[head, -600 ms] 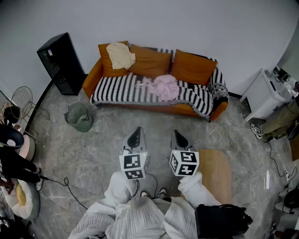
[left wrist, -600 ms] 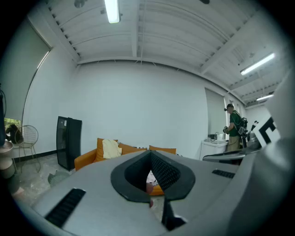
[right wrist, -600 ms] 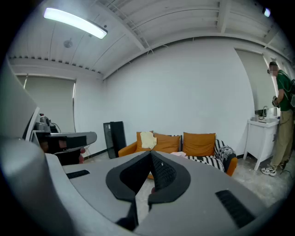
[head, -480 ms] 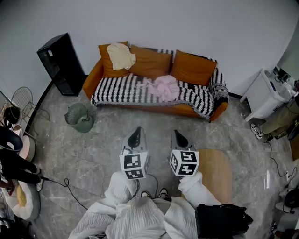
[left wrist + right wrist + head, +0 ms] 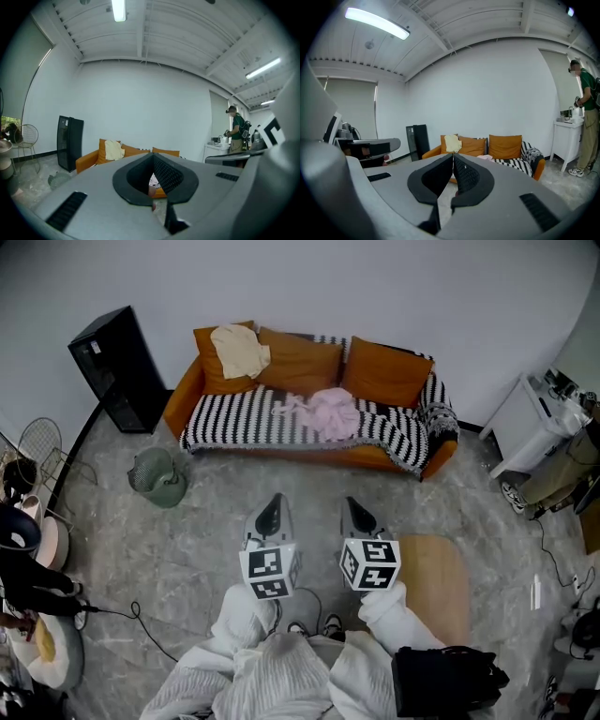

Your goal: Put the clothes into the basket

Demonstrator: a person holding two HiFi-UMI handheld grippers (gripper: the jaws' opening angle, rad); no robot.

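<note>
Task barely begun, by the look of it; both clothes lie on the sofa (image 5: 234,418) at upper centre of head view: cream garment (image 5: 239,350) on the left-end cushion, pink garment (image 5: 328,413) mid-seat. Green basket (image 5: 157,474) stands on the floor at left-centre, near the sofa's left end; looks empty. Left gripper (image 5: 271,512) & right gripper (image 5: 357,514) sit side by side at lower centre, well short of sofa; jaws of both pinched together, nothing betw. them. Left to do: both pickups, both drops.
</note>
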